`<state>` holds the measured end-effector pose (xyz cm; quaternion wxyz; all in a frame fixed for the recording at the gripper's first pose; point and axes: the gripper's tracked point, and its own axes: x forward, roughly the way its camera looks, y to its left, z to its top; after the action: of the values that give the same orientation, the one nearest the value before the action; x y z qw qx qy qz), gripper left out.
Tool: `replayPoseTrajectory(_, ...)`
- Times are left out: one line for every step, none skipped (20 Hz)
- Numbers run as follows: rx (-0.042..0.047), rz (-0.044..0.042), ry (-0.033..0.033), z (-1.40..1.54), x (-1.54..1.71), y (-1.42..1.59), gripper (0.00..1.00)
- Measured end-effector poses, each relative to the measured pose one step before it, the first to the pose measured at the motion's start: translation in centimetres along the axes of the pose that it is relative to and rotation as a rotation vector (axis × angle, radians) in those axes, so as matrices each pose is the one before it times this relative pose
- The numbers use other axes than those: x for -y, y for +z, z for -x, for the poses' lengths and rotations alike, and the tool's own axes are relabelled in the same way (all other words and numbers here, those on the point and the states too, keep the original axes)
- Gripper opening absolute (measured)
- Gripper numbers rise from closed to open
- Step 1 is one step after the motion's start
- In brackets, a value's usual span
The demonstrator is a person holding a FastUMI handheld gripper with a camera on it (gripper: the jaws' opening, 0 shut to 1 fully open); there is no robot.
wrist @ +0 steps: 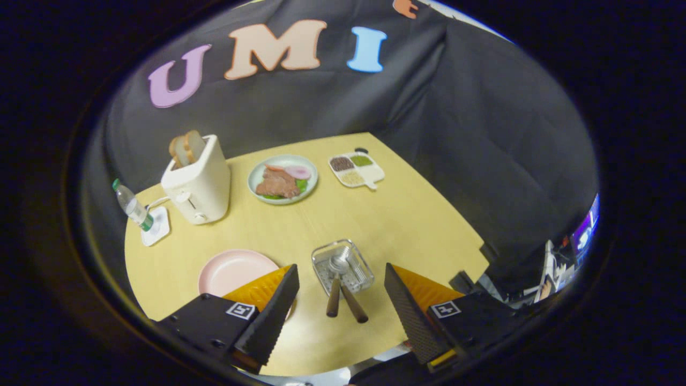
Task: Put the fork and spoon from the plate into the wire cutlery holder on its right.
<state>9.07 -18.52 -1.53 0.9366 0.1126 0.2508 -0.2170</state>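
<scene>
— What do you see, from left to right?
— A pink plate on the tabletop, then the wire cutlery holder with the fork and spoon standing in it.
— And the hand-held gripper?
— It hangs above the tabletop, tilted down. Its fingers are wide apart, holding nothing, with the holder between them.

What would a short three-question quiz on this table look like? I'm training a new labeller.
1. True or false: the pink plate holds cutlery.
2. Where are the two wooden handles? A) in the wire holder B) on the toaster
3. The hand-held gripper is ____ (open/shut).

Key: 1 false, it looks bare. 2 A, leaning out toward the gripper's fingers. 3 open, holding nothing.
</scene>
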Motion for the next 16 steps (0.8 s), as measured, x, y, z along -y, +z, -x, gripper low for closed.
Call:
replayPoseTrajectory(0.07363, 0.01755, 0.03451, 0.33, -0.314, 1.308, 1.0)
replayPoseTrajectory(0.07479, 0.01385, 0.03833, 0.392, -0.5, 1.353, 1.0)
replayPoseTrajectory(0.07276, 0.0124, 0.034, 0.321, -0.489, 1.501, 1.0)
replayPoseTrajectory(0.067, 0.00905, 0.02855, 0.365, -0.582, 1.565, 1.0)
replayPoseTrajectory(0.06136, 0.00154, 0.02828, 0.369, -0.414, 1.522, 1.0)
replayPoseTrajectory(0.05805, -0.00163, 0.02458, 0.337, -0.582, 1.55, 1.0)
replayPoseTrajectory(0.05698, -0.00062, 0.02166, 0.455, -0.487, 1.544, 1.0)
replayPoseTrajectory(0.06155, 0.00438, 0.01692, 0.347, -0.273, 1.595, 1.0)
replayPoseTrajectory(0.07335, 0.00432, 0.00814, 0.415, -0.117, 1.863, 1.0)
replayPoseTrajectory(0.081, -0.00355, 0.00604, 0.572, -0.136, 2.159, 1.0)
replayPoseTrajectory(0.0731, -0.01471, 0.0145, 0.536, -0.299, 1.79, 1.0)
replayPoseTrajectory(0.05395, -0.02581, 0.01578, 0.47, -0.423, 1.22, 1.0)
replayPoseTrajectory(0.03371, -0.03275, 0.01194, 0.486, -0.226, 0.71, 1.0)
replayPoseTrajectory(0.01754, -0.03136, 0.01188, 0.651, -0.061, 0.219, 0.99)
replayPoseTrajectory(0.01497, -0.0225, 0.01245, 0.606, -0.16, 0.204, 0.99)
replayPoseTrajectory(0.00526, -0.01242, 0.00047, 0.295, 0.223, -0.221, 0.99)
